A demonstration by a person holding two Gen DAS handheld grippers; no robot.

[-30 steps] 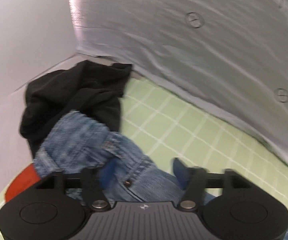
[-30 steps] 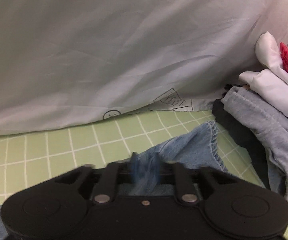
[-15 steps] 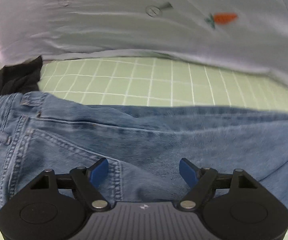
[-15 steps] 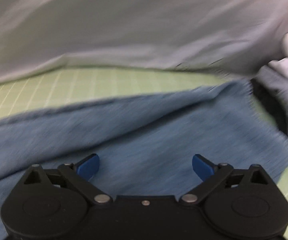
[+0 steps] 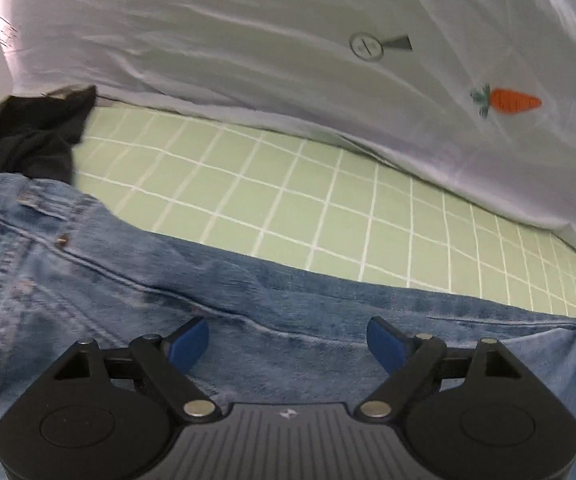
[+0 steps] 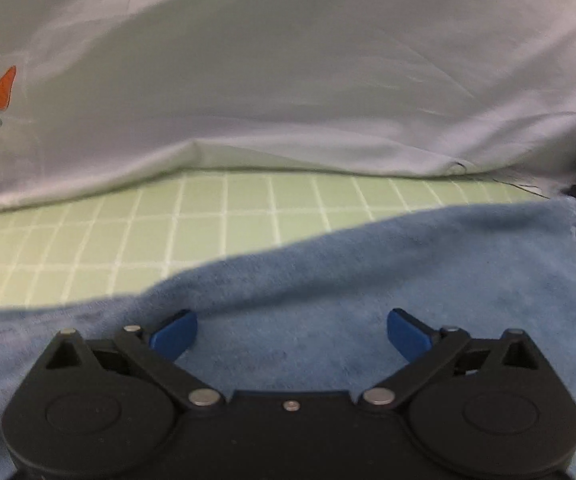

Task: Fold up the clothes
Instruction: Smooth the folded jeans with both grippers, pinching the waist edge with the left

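Jeans (image 5: pixel 135 280) now spread flat; both hand-held grippers released.

Jeans (image 5: pixel 135 280): mid-blue washed denim with paler stitching along the seams and a small copper-coloured rivet; the leg end (image 6: pixel 428 280) reads a flatter blue. Mat (image 5: pixel 296 200): pale green, ruled with a white square grid. Backdrop sheet (image 5: pixel 267 52): pale grey-white, printed with an orange carrot (image 5: pixel 514 101) with green leaves, plus dark grey circle marks. Crumpled garment (image 5: pixel 27 140): black. Gripper bodies black; finger pads (image 5: pixel 187 342) blue on both.
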